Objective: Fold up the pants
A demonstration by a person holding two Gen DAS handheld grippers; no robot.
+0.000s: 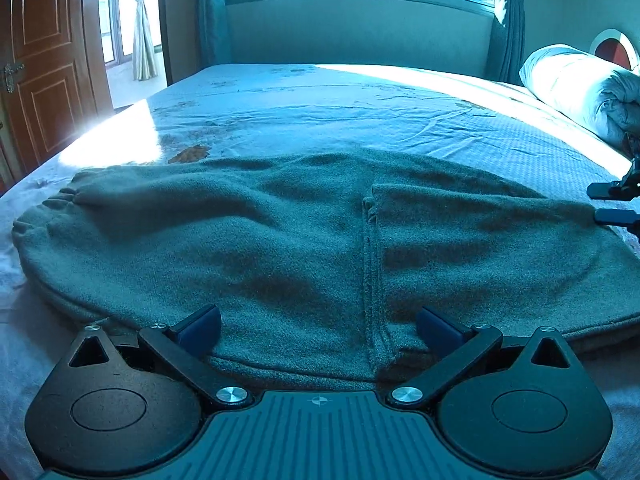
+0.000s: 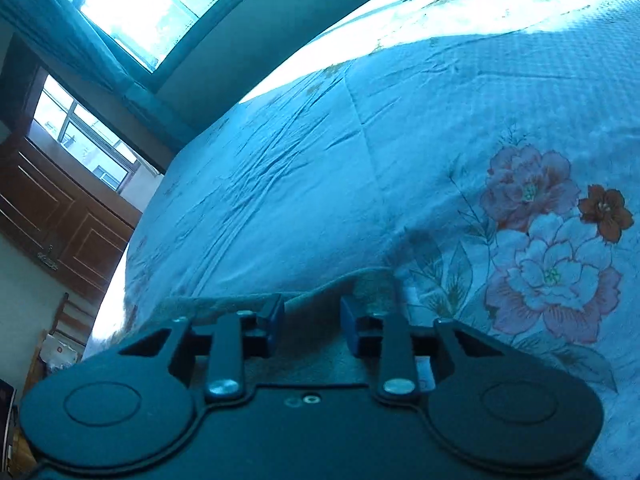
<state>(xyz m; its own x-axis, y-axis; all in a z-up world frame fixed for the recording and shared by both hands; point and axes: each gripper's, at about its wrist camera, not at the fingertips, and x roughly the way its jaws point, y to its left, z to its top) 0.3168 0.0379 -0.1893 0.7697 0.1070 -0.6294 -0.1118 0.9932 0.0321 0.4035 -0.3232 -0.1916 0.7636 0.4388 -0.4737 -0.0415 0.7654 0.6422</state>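
A: Where are the pants (image 1: 304, 240)?
B: Flat across the bed (image 1: 360, 104), already doubled, hems at 9 o'clock.
A: Claws?
B: Left claw (image 1: 318, 330) gapes empty; right claw (image 2: 312, 322) parted at the 3 o'clock edge, pinching nothing.
A: Handling?
B: Soft, limp fleece; likely best gripped at the edges.

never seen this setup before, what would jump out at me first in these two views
The grey pants dominate the left wrist view, spread flat across the near side of the bed, with one part folded over on the right. The left gripper hangs wide open over their near edge, while the right gripper sits at their right end, jaws apart. In the right wrist view, the big pink flower print on the sheet catches the eye.
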